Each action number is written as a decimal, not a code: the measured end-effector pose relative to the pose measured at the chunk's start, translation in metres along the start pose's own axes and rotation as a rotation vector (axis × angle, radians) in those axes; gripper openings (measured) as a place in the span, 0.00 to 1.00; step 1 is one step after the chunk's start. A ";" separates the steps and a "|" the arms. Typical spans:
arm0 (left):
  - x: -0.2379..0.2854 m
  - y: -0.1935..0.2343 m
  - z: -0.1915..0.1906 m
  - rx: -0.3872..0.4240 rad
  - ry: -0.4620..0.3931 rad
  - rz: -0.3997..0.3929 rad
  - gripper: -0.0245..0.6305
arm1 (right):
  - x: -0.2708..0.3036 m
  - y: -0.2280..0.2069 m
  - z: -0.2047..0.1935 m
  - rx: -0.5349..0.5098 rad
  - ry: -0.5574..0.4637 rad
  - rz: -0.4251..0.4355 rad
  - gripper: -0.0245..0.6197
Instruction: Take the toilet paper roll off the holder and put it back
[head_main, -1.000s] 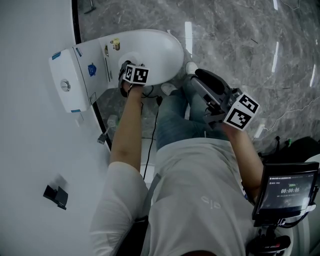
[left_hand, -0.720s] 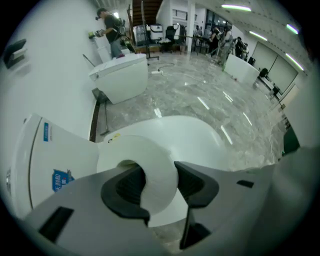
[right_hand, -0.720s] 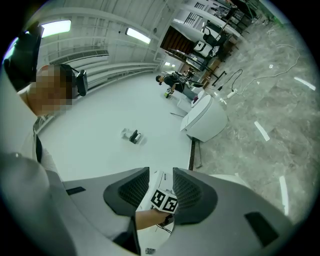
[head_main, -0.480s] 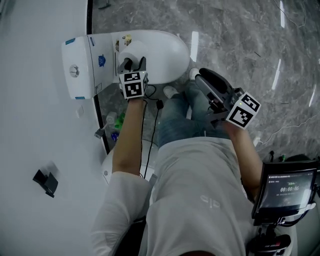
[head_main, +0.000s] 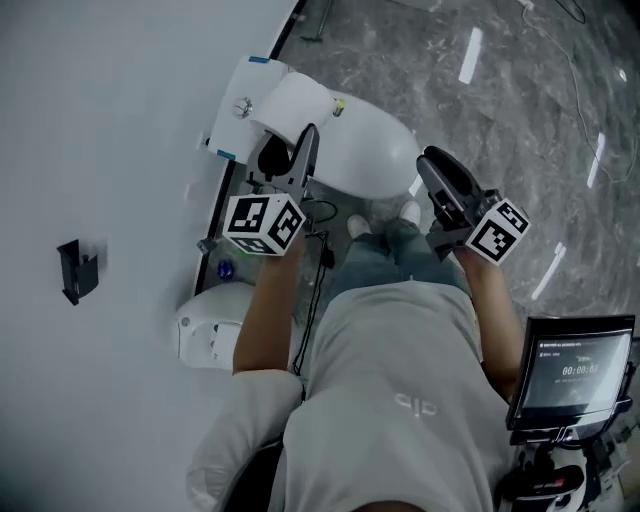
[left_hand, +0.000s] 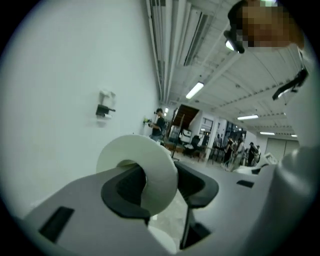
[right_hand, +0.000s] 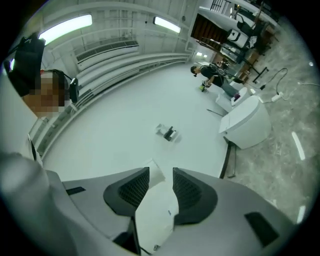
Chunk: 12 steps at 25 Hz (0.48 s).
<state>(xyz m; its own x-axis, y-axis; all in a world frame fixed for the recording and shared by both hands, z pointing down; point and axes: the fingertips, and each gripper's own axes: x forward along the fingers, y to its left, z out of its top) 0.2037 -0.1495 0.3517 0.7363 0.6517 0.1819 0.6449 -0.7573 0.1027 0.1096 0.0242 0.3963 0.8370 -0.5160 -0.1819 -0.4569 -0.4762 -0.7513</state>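
L gripper is clamped on the toilet paper roll. Its fingers are shut on the roll's wall, one finger inside the core hole and the other outside. Prob. gripped that way b/c a pinch through the core keeps the roll from sliding off sideways and leaves the hole lined up for the spindle. Roll sits right at the fingertips, edge-on btwn them. It's clear of the holder, which lies just beyond the fingertips in head view. The roll itself can't be made out in head view.

So roll looks off the holder. The put-back half is prob. what's left.

R gripper carries nothing. Its fingers stand a little apart w/ a narrow gap. A white box-like thing shows through that gap and seems to lie behind the fingers, not pinched. Likely parked out of the way so L side has free room at the holder.

Pose: L forearm is stretched fwd, w/ the fingers aimed at the holder's open front. L gripper view takes in wall and ceiling, so that gripper tilts upward. R arm is bent and kept close to the body, w/ its fingers pointing fwd over the floor, well apart from the holder.
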 end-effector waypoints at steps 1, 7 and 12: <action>-0.009 -0.003 0.011 -0.032 -0.040 -0.009 0.31 | 0.004 0.005 0.004 -0.008 -0.003 0.016 0.24; -0.052 -0.026 0.038 -0.270 -0.265 -0.077 0.31 | 0.007 0.029 0.030 -0.061 -0.048 0.088 0.24; -0.030 -0.065 -0.001 -0.488 -0.259 -0.204 0.31 | -0.040 0.003 0.048 -0.049 -0.130 -0.040 0.24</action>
<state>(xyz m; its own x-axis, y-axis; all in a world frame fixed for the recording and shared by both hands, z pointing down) 0.1394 -0.1202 0.3402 0.6728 0.7288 -0.1274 0.6552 -0.5069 0.5601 0.0891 0.0776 0.3706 0.8855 -0.4008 -0.2352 -0.4335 -0.5303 -0.7286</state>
